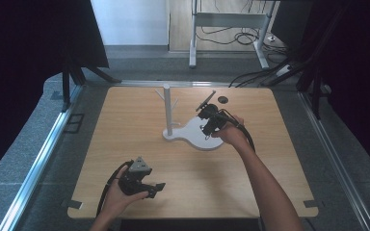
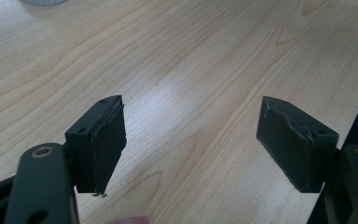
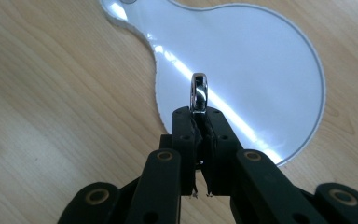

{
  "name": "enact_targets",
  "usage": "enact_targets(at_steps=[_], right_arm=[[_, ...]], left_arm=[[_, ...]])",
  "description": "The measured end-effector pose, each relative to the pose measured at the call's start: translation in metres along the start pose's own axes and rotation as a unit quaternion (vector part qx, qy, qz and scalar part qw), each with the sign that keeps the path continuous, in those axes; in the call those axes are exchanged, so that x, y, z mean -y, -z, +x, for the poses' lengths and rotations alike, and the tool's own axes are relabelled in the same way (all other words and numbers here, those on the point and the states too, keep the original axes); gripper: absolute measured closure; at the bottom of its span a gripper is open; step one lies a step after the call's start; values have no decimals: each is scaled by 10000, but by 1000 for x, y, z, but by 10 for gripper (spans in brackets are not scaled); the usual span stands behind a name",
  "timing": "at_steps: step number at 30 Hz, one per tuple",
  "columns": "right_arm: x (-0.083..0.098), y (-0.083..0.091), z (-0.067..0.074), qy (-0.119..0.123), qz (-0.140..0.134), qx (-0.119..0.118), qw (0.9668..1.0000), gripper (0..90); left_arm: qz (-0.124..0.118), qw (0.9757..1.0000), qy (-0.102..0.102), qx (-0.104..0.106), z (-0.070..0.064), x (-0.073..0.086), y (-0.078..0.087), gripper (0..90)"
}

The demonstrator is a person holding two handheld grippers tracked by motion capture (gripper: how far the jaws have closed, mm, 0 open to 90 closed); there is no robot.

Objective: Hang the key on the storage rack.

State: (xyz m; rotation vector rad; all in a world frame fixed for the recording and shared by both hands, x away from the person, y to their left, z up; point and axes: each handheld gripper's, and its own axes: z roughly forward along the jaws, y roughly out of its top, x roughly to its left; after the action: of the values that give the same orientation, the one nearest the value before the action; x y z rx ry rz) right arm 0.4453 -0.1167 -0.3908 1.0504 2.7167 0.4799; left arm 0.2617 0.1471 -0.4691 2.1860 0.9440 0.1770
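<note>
Ring pinched over the white stand base

Grippers are two, one in each hand of the person, over one wooden table (image 1: 125,125). At the left, near the front edge, the left gripper (image 1: 157,188) is held low above the bare wood. In the left gripper view its two black jaws stand wide apart, with only wood grain between the pads (image 2: 109,140), and they hold nothing. In the middle of the table stands one white stand (image 1: 167,108): an upright post with short pegs, on a flat white base (image 1: 192,131) that widens to a round part at the right. Further right, the right gripper (image 1: 206,126) is over this round part. In the right gripper view its jaws are pressed together on one shiny metal ring (image 3: 198,92), which stands upright on edge above the tips, over the white base. One small dark round object (image 1: 223,100) lies on the table behind the right gripper; I cannot tell what it is.
</note>
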Motion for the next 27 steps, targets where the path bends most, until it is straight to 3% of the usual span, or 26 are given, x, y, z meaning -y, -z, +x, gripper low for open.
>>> enact_targets(at_steps=[5,27], right_arm=[[-5,0,-2,-72,-78,-1,9999,845],[-32,4,0,34,-80,131,9999,845]], left_arm=[[26,10000,-20,21,0,0,-1,242],[-25,10000,-39,10,0,0,3,243]])
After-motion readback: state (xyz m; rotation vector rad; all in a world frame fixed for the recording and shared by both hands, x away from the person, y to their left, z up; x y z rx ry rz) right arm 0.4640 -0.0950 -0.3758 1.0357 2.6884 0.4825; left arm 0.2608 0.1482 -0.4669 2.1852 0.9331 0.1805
